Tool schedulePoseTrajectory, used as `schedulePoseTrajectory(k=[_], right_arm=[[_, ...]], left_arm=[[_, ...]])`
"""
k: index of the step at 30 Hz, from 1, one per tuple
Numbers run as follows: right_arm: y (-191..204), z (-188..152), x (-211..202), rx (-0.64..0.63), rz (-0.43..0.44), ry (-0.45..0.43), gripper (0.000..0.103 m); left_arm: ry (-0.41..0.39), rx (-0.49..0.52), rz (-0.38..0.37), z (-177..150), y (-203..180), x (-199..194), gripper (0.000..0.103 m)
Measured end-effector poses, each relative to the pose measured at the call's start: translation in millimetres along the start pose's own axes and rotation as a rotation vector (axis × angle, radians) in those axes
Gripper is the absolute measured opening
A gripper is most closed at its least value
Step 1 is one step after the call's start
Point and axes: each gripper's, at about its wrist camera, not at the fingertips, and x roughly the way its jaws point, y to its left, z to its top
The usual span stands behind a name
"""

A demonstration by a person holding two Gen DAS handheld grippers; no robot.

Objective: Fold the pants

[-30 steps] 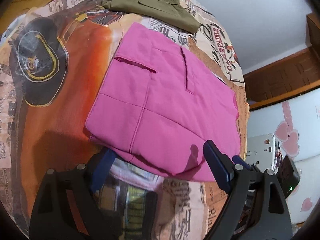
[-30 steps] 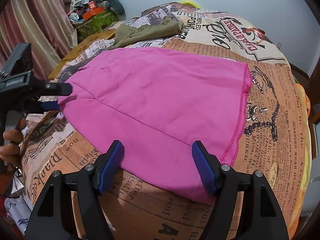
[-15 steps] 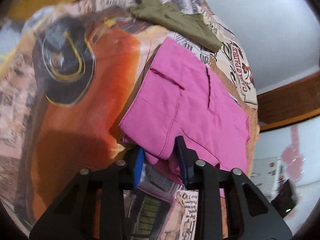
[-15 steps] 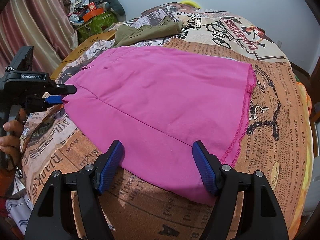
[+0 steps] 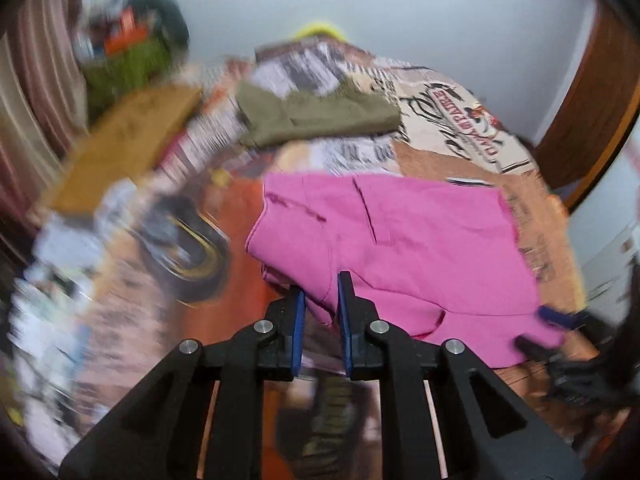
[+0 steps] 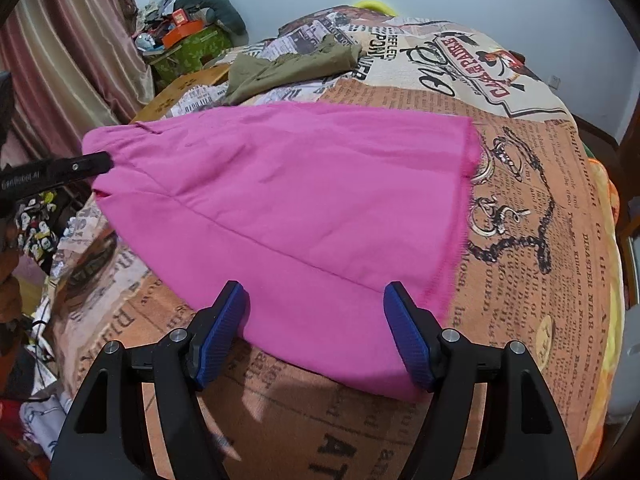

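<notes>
Pink pants (image 6: 304, 184) lie spread on the printed bed cover (image 6: 540, 208). My left gripper (image 5: 322, 300) has a fold of the pink pants (image 5: 420, 248) pinched between its blue pads, and its jaws are still closing. In the right wrist view the left gripper (image 6: 96, 162) holds the pants' left corner raised off the cover. My right gripper (image 6: 316, 300) is open and straddles the pants' near edge, with fabric between the fingers but not pressed. In the left wrist view, the right gripper (image 5: 554, 320) shows blurred at the pants' right edge.
An olive garment (image 6: 292, 68) lies folded further back on the bed. A green box (image 6: 188, 46) piled with clutter and a cardboard box (image 5: 124, 148) stand to the left by the curtain (image 6: 68, 52). A wooden door frame (image 5: 592, 100) is on the right.
The left gripper went from wide open to closed on the pants' edge, then rose and turned, lifting that corner. The right gripper stayed in place and open.
</notes>
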Motion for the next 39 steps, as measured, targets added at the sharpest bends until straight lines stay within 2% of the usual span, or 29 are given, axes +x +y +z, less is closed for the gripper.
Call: schedulePoseTrajectory(k=[2,6,9,11,14,18,26,34,39], right_arm=[[-5,0,-10,0.016,-0.005,-0.024,0.069],[-28,-3,-23,0.102,0.021,-0.042,0.069],[-45,-10,-24,0.132,-0.031,-0.027,0.069],[-53,-15,-20,0.146,-0.065,0.000,0.069],[-57,-22,-9,0.145,-0.070,0.039,0.069],[-62,-24,-10,0.166,-0.050,0.025,0.069],[-64,-28,-11,0.182,-0.036,0.010,0.069],[-65,-30,-11,0.193,-0.022,0.005,0.069],[-65,-29,-11,0.193,-0.024,0.005,0.069]], left_arm=[[-0.051,0.046,0.044,0,-5,-12,0.015],[-0.114,0.120,0.064,4,-21,-25,0.015],[-0.161,0.163,0.071,6,-36,-33,0.015],[-0.185,0.174,0.055,10,-47,-36,0.015],[-0.193,0.181,0.015,18,-62,-37,0.015],[-0.192,0.197,-0.041,27,-81,-38,0.015],[-0.090,0.153,-0.238,46,-110,-30,0.015],[-0.007,0.223,-0.328,35,-152,-16,0.014],[0.096,0.227,-0.397,26,-169,7,0.014]])
